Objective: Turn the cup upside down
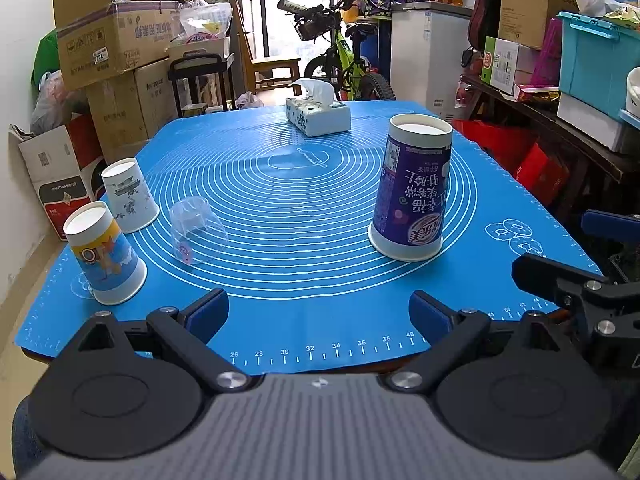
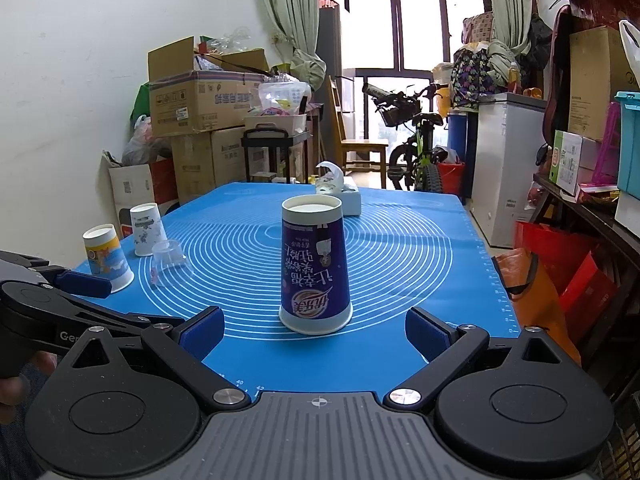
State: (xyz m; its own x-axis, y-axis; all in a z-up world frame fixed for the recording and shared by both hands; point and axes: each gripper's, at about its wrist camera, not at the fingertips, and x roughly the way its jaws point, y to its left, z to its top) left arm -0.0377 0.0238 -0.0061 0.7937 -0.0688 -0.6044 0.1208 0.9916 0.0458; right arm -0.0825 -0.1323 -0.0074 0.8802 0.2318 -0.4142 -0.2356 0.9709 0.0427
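A tall purple paper cup (image 1: 412, 188) (image 2: 314, 266) stands upside down, rim on the blue mat (image 1: 304, 280) (image 2: 400, 264). My left gripper (image 1: 318, 316) is open and empty near the mat's front edge, left of and short of the cup. My right gripper (image 2: 314, 334) is open and empty, with the purple cup just beyond its fingertips and centred between them. At the mat's left stand an upside-down yellow-and-blue paper cup (image 1: 106, 254) (image 2: 107, 254), a white printed paper cup (image 1: 130, 196) (image 2: 147, 229) and a clear plastic cup (image 1: 196, 230) (image 2: 170, 260).
A tissue box (image 1: 318, 114) (image 2: 340, 196) sits at the mat's far end. Cardboard boxes (image 1: 116, 40) (image 2: 200, 100) stack at the left, a bicycle (image 1: 344, 56) (image 2: 416, 148) and a white freezer (image 1: 428, 52) behind, and shelves with bins (image 1: 592, 64) on the right.
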